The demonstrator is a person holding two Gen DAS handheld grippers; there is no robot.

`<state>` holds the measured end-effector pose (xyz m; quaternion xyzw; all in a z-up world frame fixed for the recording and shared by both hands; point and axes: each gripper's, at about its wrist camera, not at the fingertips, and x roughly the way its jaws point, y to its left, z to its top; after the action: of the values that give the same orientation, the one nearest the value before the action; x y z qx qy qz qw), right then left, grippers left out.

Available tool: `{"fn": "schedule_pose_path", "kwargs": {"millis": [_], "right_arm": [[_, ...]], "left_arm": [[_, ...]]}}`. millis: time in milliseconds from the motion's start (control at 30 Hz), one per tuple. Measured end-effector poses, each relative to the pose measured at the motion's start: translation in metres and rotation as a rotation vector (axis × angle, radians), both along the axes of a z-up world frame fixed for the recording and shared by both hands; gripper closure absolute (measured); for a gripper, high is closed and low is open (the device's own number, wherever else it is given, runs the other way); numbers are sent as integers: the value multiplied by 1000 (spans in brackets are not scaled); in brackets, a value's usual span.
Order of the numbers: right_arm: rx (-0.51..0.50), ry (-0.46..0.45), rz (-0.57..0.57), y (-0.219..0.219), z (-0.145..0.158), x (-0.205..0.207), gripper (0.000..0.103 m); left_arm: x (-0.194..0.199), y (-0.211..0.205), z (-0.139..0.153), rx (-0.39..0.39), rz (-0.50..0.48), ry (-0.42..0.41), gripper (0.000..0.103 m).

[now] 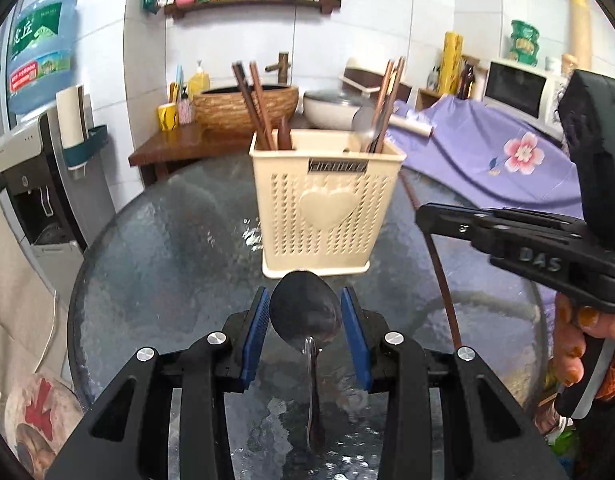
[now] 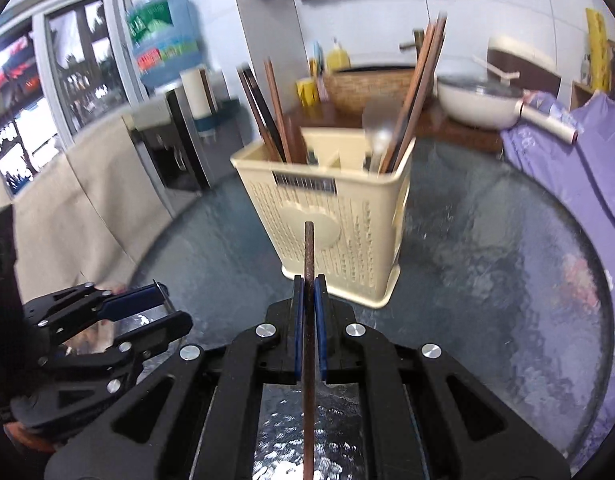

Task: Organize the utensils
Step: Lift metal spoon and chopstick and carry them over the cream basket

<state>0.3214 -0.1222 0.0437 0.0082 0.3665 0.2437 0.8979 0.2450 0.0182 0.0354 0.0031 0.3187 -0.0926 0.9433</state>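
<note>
A cream perforated utensil holder [image 1: 325, 204] stands on the round glass table [image 1: 167, 248], with several chopsticks and a spoon in it; it also shows in the right wrist view [image 2: 331, 224]. My left gripper [image 1: 309, 330] is open, its blue pads either side of a metal spoon's bowl [image 1: 305, 316]; the spoon lies on the glass, handle toward me. My right gripper [image 2: 309, 292] is shut on a brown chopstick [image 2: 308, 248] and holds it in front of the holder. The right gripper also shows in the left wrist view [image 1: 427, 216], with the chopstick [image 1: 443, 280] hanging down.
A wooden side table [image 1: 179, 144] with a woven basket, a white pot and cups stands behind. A water dispenser [image 1: 35, 168] is at left. A purple flowered cloth [image 1: 507, 160] covers furniture at right, with a microwave behind it. The left gripper shows at the lower left of the right wrist view [image 2: 163, 304].
</note>
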Motion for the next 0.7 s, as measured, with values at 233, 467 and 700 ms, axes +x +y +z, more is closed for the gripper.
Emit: {"fn": "schedule_pose_path", "kwargs": {"millis": [233, 467, 700], "right_arm": [[48, -75, 26, -23, 39, -33, 97], [43, -113, 40, -23, 55, -43, 97], [49, -141, 44, -25, 69, -50, 97]], "left_arm": [[-10, -4, 14, -27, -21, -33, 67], [-15, -9, 25, -38, -38, -51, 67], [-5, -4, 32, -70, -34, -49, 67]]}}
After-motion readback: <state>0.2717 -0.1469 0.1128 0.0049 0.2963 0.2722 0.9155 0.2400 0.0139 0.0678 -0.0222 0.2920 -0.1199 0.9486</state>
